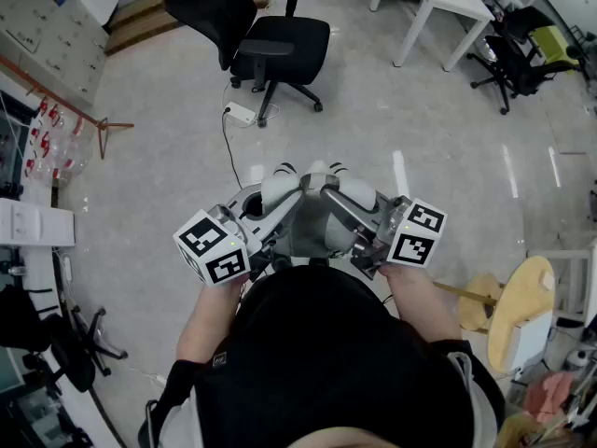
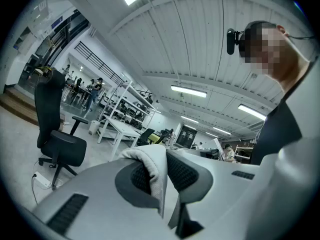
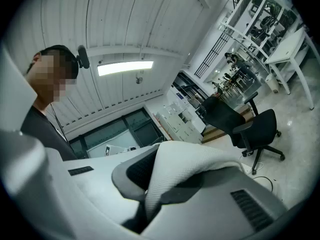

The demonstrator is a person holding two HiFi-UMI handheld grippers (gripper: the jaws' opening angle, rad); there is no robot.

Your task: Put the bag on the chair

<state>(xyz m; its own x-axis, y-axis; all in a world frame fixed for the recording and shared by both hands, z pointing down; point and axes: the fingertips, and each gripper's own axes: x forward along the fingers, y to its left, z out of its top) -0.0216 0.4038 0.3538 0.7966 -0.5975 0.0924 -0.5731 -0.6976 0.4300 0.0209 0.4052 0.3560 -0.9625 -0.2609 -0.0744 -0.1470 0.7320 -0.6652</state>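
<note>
A person is holding the white bag (image 3: 190, 161) close in, left tongs (image 2: 155, 171) and right tongs (image 3: 165, 181) each clamped on its fabric, needing firm grips until over the far chair (image 1: 280, 45).

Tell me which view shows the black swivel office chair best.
The head view: the black swivel office chair appears whole from above, backrest, seat, armrests and wheeled base. The left gripper view shows the chair side-on at its left edge. The right gripper view shows the chair at the right, beyond the white knitted fabric in its jaws.
</note>
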